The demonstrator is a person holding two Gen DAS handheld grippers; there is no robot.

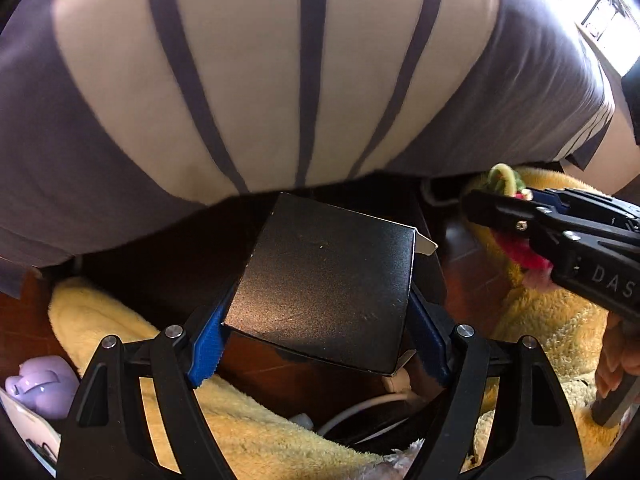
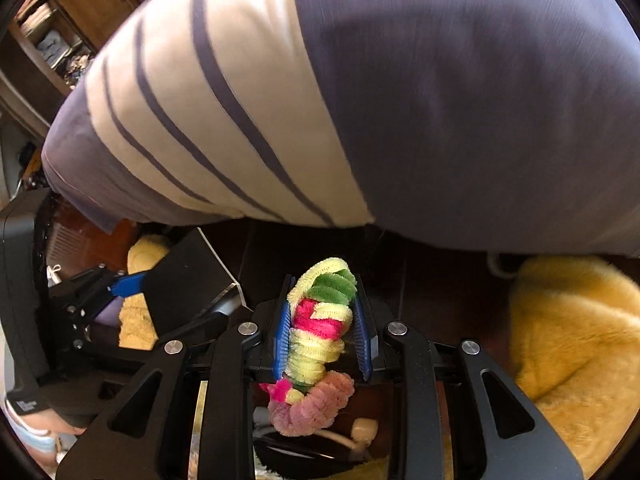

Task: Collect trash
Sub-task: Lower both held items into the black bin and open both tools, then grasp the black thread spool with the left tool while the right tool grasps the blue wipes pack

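- The left gripper (image 1: 320, 316) is holding a black cardboard box (image 1: 328, 284), its blue-padded jaws clamped on the box's two opposite sides.
- The box is sitting tilted in the grip, its broad dark face turned toward the camera, with a pale inner flap (image 1: 426, 246) sticking out at its far right corner.
- The right gripper (image 2: 322, 336) is gripping a bundle of twisted pipe cleaners (image 2: 320, 332), its jaws pressed in on both sides of the bundle.
- The bundle is showing yellow and green loops at the far end, pink and pale yellow in the middle, and a dusty pink coil hanging below the jaws toward the camera.
- In the left wrist view the right gripper (image 1: 520, 216) is reaching in from the right edge, with the pipe cleaners (image 1: 506, 180) poking out past its tip, just beside the box and not touching it.
- In the right wrist view the left gripper (image 2: 132, 284) is appearing at the left with the box (image 2: 188, 284) between its pads.
- A striped shirt (image 1: 280, 72) in cream and grey-blue is filling the upper part of both views, close to both grippers.
- Fluffy yellow fabric (image 1: 560, 312) is lying below and to both sides of the grippers over a dark wooden floor (image 1: 476, 252).
- A lilac plastic object (image 1: 40, 384) is resting at the lower left edge of the left wrist view, beside the yellow fabric.
- A white cable (image 1: 360, 408) is curving beneath the box, partly hidden by it.
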